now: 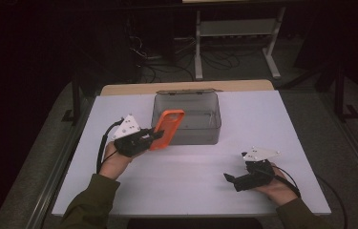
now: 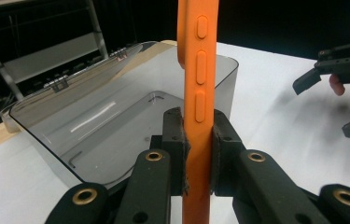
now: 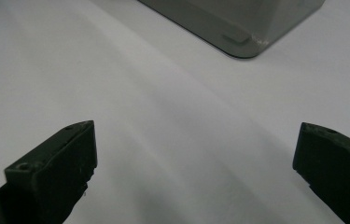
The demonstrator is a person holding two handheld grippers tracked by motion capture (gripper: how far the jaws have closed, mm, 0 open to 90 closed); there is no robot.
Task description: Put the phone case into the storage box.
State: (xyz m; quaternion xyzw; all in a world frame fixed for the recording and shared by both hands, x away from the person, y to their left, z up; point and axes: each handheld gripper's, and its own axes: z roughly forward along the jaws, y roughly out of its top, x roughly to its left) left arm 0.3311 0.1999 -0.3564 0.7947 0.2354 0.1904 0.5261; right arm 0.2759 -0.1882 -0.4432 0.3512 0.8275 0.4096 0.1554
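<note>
High view: the left gripper (image 1: pixel 153 135), left of centre in the frame, clamps an orange phone case (image 1: pixel 167 129) by its lower end and holds it tilted over the near left corner of a smoky translucent box (image 1: pixel 212 125) at centre; the box's lid (image 1: pixel 186 91) is folded back behind it, so the likely aim is to lower the case into the open box. The right gripper (image 1: pixel 230 178), at the lower right of the frame, rests low over the white table (image 1: pixel 191 186) with jaws apart and nothing between them, well apart from the box, presumably kept clear of the left hand's path. Left gripper view: both jaws press flat on the case's two broad faces, its buttoned side edge (image 2: pixel 200 60) turned toward the camera; the box interior, upper left of the frame, looks bare, and its near wall stands between case and floor, so the case would need to clear that rim. The other gripper appears at the right edge. Right gripper view: the jaws stand wide apart at the lower corners, empty, over bare table, with a box corner (image 3: pixel 242 44) at the top of the frame
</note>
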